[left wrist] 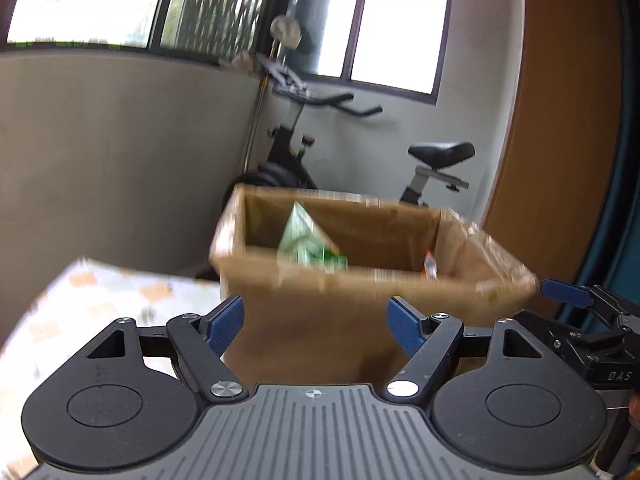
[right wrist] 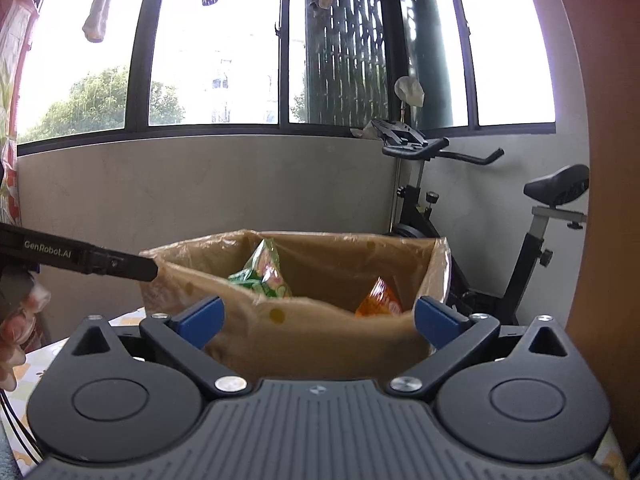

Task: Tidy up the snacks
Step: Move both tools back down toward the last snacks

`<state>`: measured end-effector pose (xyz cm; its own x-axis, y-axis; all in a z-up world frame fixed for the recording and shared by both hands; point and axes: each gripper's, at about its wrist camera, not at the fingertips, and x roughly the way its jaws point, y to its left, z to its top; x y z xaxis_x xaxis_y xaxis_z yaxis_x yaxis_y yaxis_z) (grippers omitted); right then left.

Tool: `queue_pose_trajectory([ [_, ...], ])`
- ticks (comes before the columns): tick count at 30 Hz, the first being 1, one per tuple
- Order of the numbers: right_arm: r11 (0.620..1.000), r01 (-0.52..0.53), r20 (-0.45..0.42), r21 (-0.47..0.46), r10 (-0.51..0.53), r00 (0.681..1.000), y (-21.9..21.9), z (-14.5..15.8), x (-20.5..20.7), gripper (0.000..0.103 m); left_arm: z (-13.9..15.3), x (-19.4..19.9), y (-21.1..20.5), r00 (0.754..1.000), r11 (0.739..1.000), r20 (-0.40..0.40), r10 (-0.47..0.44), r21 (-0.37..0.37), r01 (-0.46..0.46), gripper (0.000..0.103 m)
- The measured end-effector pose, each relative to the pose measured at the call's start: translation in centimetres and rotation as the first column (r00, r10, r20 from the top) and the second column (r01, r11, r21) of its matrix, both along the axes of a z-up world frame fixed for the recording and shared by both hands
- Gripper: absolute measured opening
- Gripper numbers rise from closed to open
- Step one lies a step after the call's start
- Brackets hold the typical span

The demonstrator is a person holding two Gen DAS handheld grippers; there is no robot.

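An open cardboard box [left wrist: 304,320] lined with clear plastic stands on the table right in front of both grippers. A green snack bag [left wrist: 308,246] leans inside it, and an orange snack bag [left wrist: 430,266] pokes up near its right side. In the right wrist view the box [right wrist: 320,340] holds the green bag [right wrist: 264,276] and the orange bag [right wrist: 380,300]. My left gripper [left wrist: 316,324] is open and empty before the box's near wall. My right gripper [right wrist: 320,320] is open and empty, its fingers astride the near wall.
A patterned tablecloth [left wrist: 92,312] covers the table left of the box. An exercise bike [right wrist: 460,216] stands behind the box against a grey wall under windows. A brown panel [left wrist: 560,120] rises at the right. The left gripper's arm [right wrist: 80,258] reaches in from the left.
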<state>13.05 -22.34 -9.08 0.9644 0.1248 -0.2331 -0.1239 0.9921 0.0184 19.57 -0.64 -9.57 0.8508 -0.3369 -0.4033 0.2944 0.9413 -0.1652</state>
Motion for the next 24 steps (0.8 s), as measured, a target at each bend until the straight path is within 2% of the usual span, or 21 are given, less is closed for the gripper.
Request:
queue_pose_trajectory([
  [5, 0.998, 0.046, -0.021, 0.034, -0.045, 0.999, 0.4, -1.5, -2.1, 0.103, -2.5, -0.9, 0.4, 0.997, 1.000, -0.075, 0.020, -0.016, -0.021, 0.080],
  [10, 0.997, 0.059, -0.095, 0.044, -0.054, 0.994, 0.5, -3.4, -3.2, 0.103, -4.3, -1.5, 0.4, 0.994, 1.000, -0.105, 0.028, 0.017, -0.026, 0.080],
  [13, 0.993, 0.071, -0.150, 0.098, -0.056, 0.987, 0.1, -4.5, -3.6, 0.103, -5.1, -1.6, 0.5, 0.992, 0.999, -0.124, 0.035, 0.018, -0.033, 0.080],
  [15, 0.991, 0.069, -0.195, 0.111, -0.046, 0.980, 0.1, -5.3, -3.7, 0.103, -5.6, -1.8, 0.7, 0.991, 0.999, -0.130, 0.038, 0.024, -0.035, 0.080],
  [19, 0.996, 0.072, -0.294, 0.055, -0.053, 0.954, 0.9, -6.9, -3.2, 0.103, -6.2, -1.9, 0.7, 0.989, 0.998, -0.140, 0.045, 0.050, -0.038, 0.080],
  [24, 0.992, 0.040, -0.388, 0.119, 0.009, 0.922, 1.2, -8.5, -2.2, 0.103, -7.4, -2.4, 1.4, 0.984, 0.997, -0.165, 0.068, 0.056, -0.059, 0.080],
])
